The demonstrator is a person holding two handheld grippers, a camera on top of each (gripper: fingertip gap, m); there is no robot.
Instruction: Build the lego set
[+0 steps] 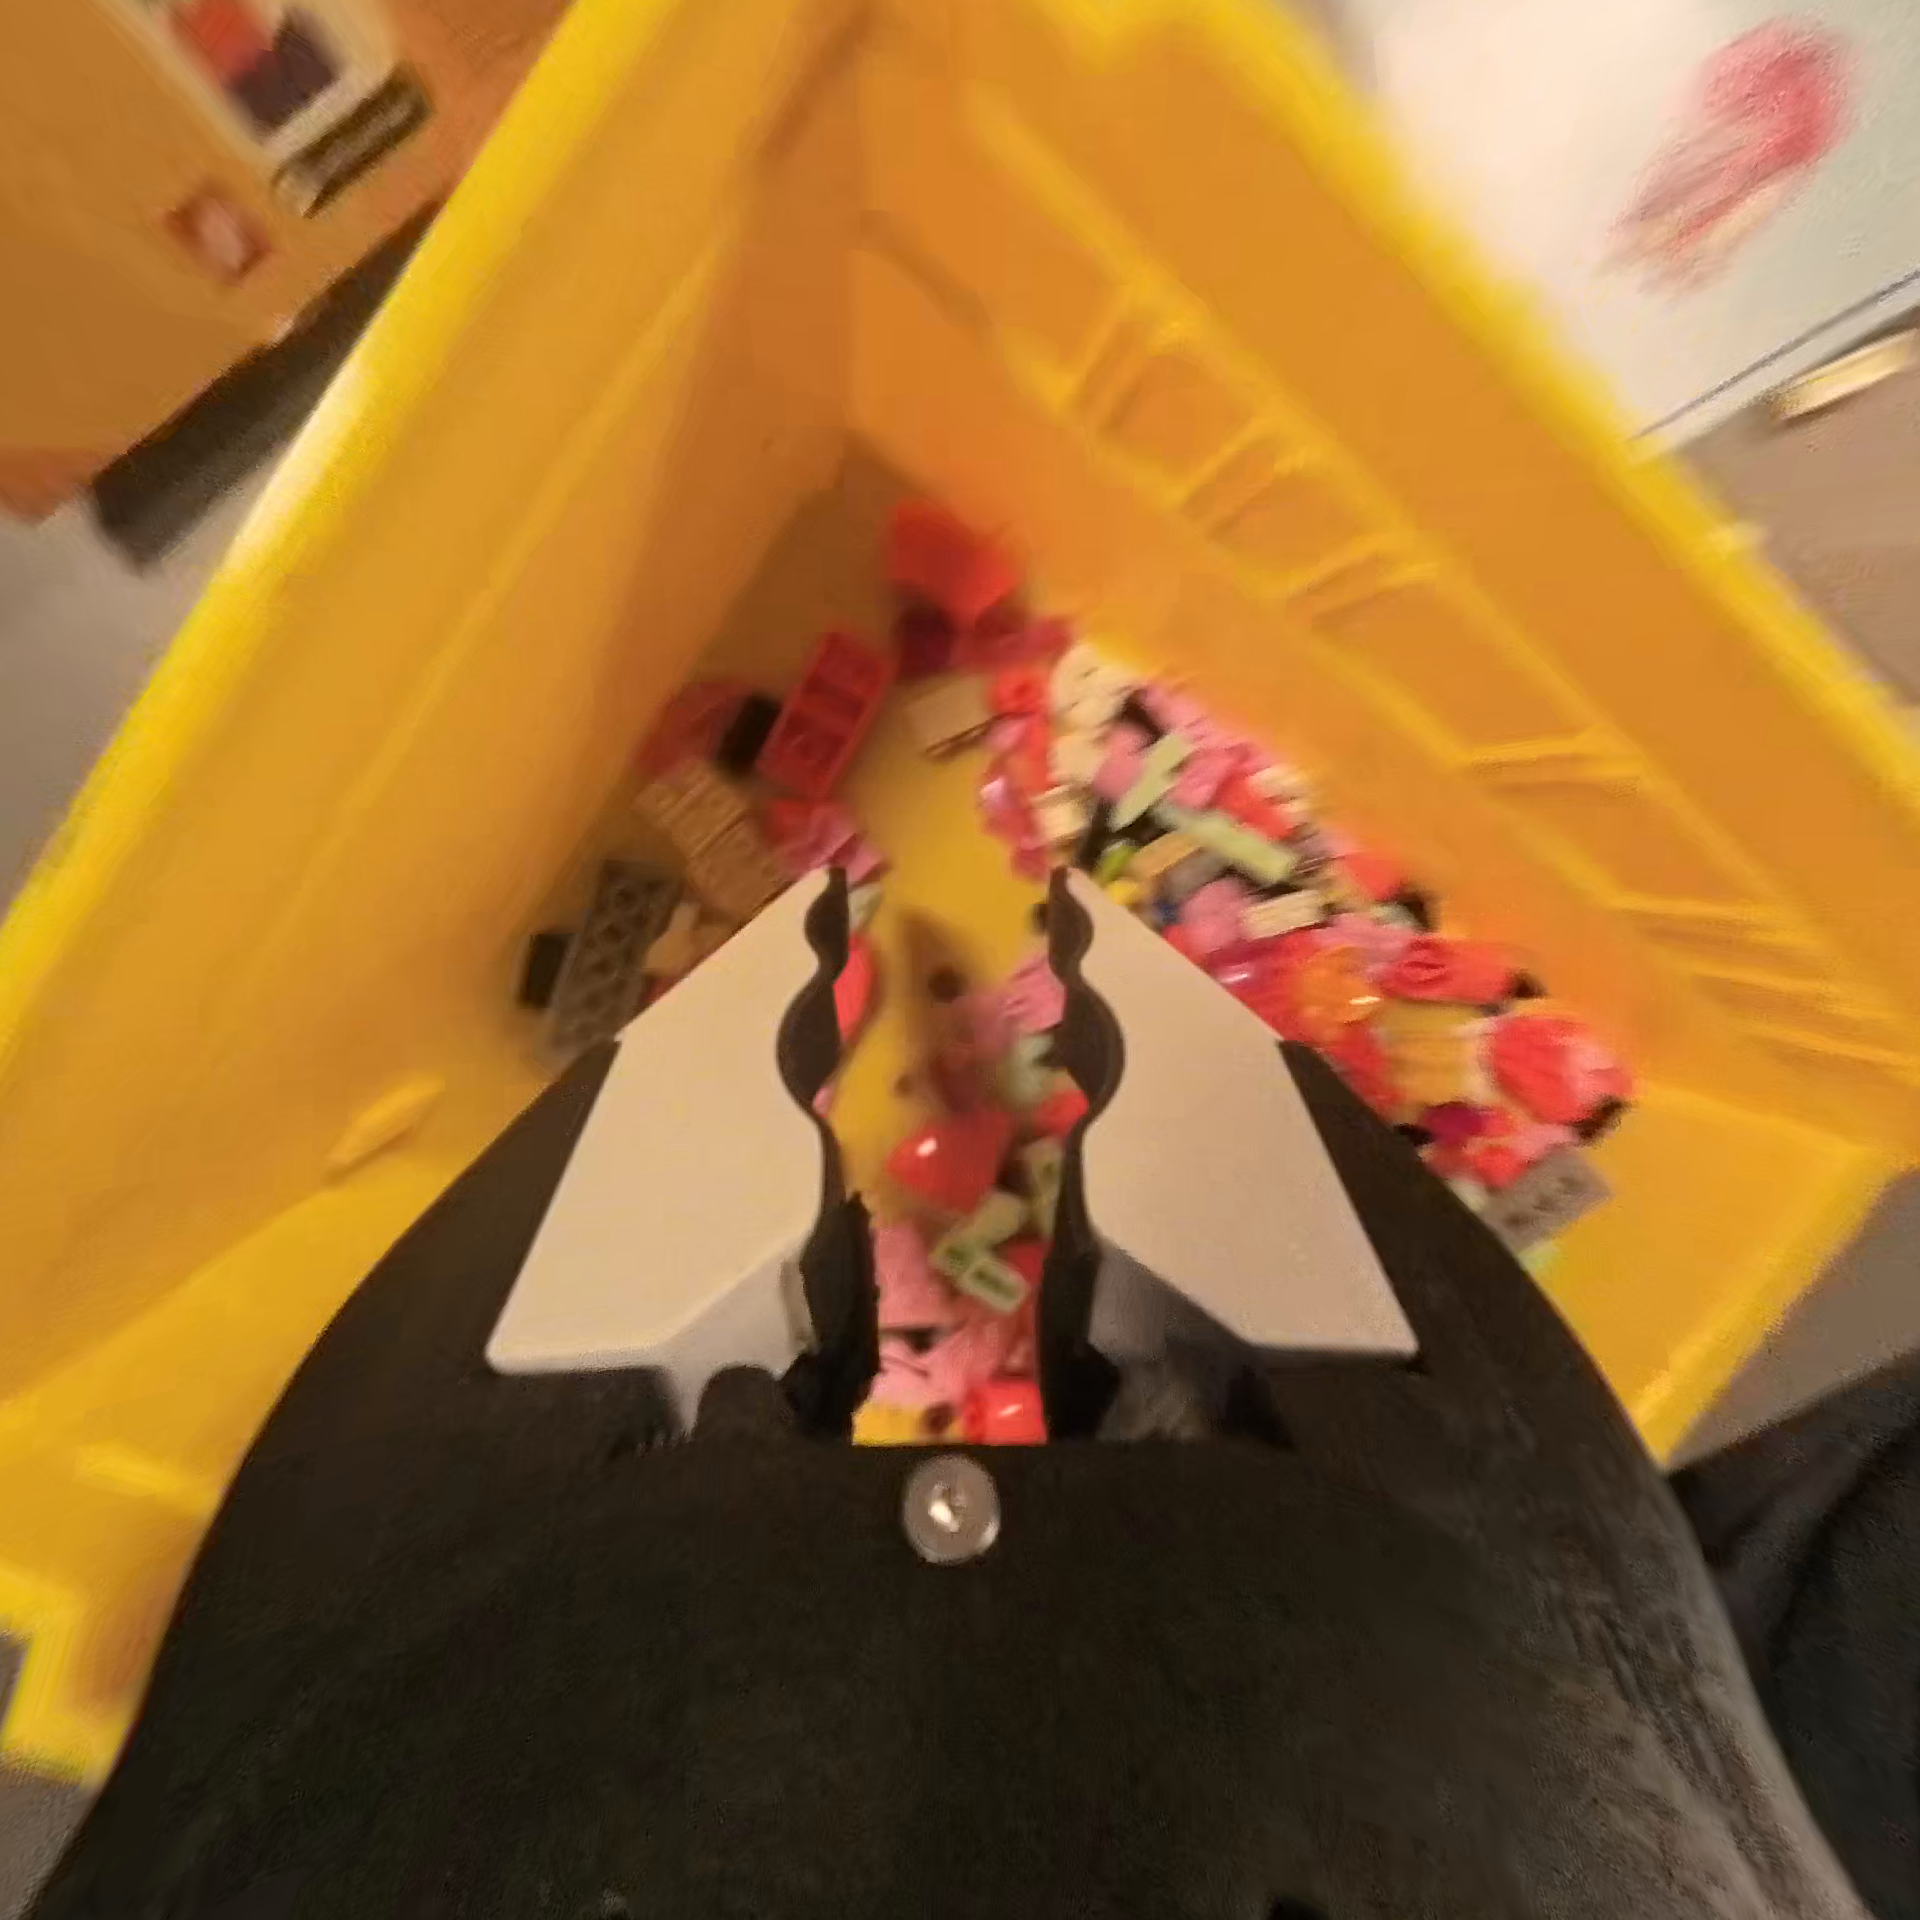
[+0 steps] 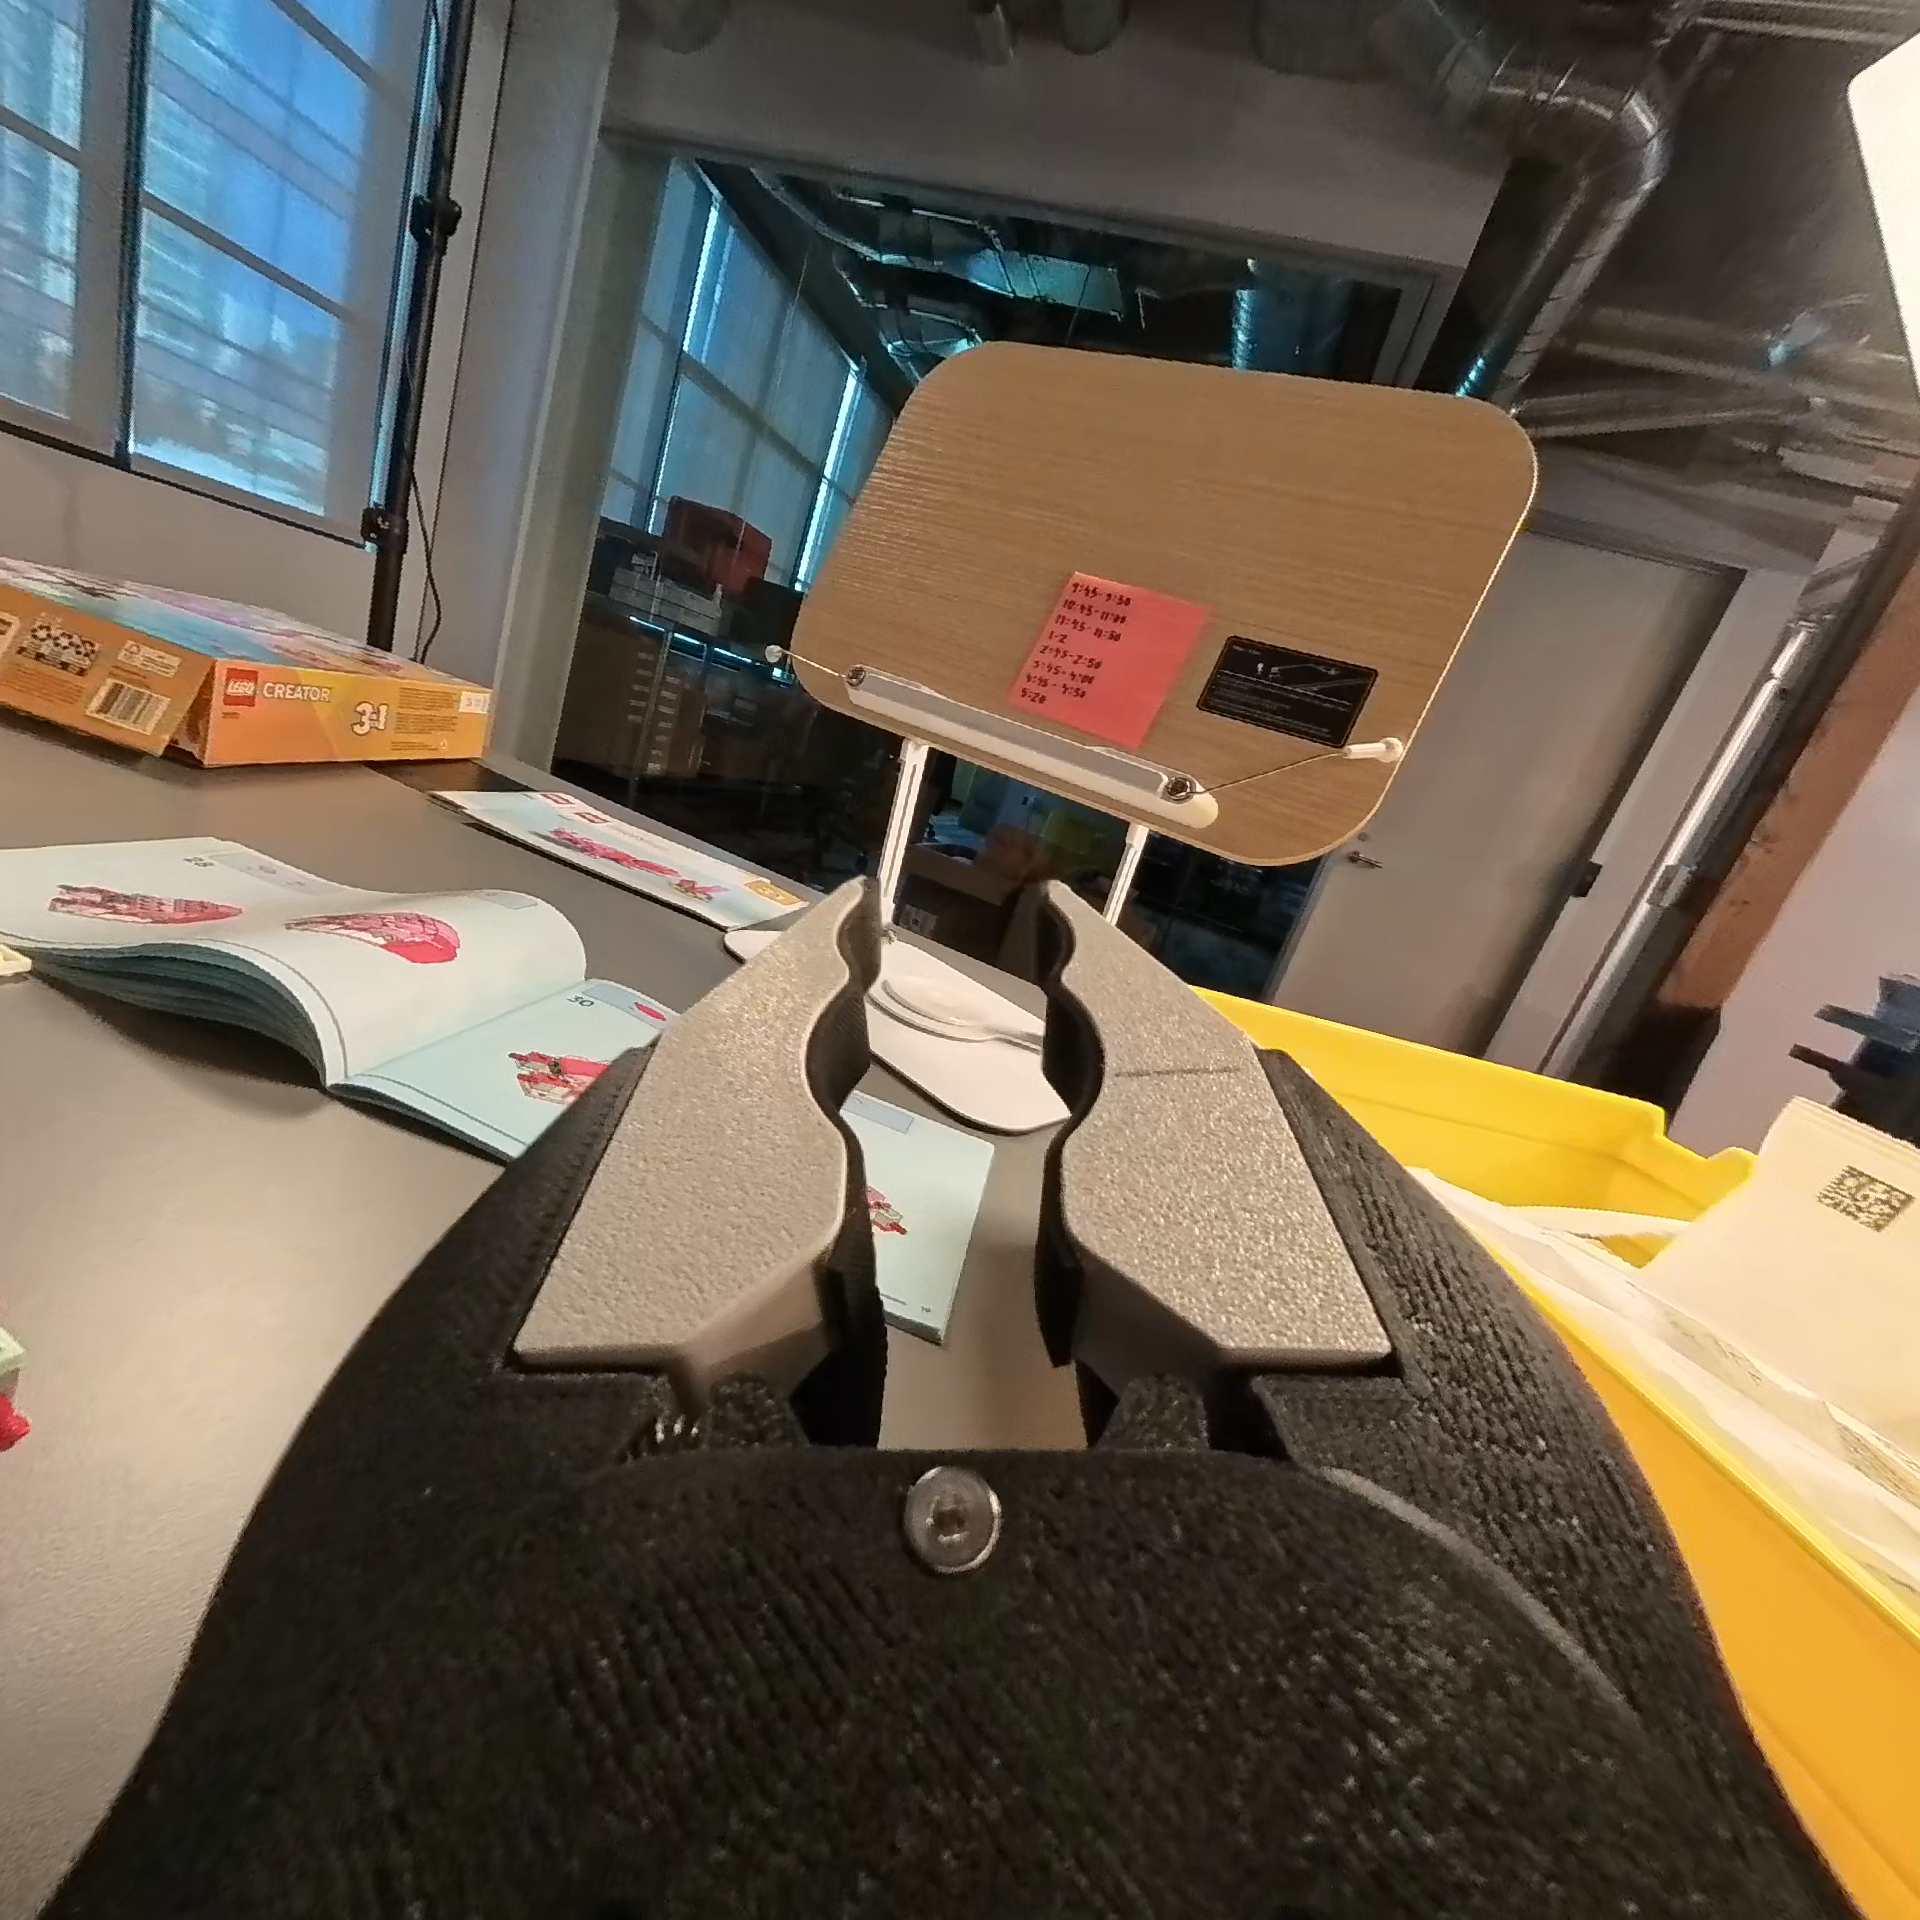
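Left gripper [image 1: 945, 883]: jaws stood partly apart, with nothing pressed between the pads. It pointed down into a yellow bin [image 1: 436, 727], above a bare strip of the bin floor that ran between two heaps of small toy bricks [image 1: 1195, 831]. The view was motion-blurred, so whether a fingertip touched a brick could not be told. Pink, red and pale green bricks lay thickest along the bin's right wall; a red brick [image 1: 831, 707], a tan block and a grey piece lay toward its left wall and far corner.

Right gripper [image 2: 951, 904]: jaws stood partly apart and held nothing. It hovered over the dark tabletop [image 2: 208, 1247], near its right edge. Just beyond the fingertips stood a wooden book stand [image 2: 1164, 582] on a white base, bearing a pink note and a black label. An open instruction booklet [image 2: 312, 966] lay to the left, a second booklet farther back, and an orange carton [image 2: 239, 686] toward the far left corner. The bin's yellow rim [image 2: 1455, 1091] showed at the right, with paper packets inside.
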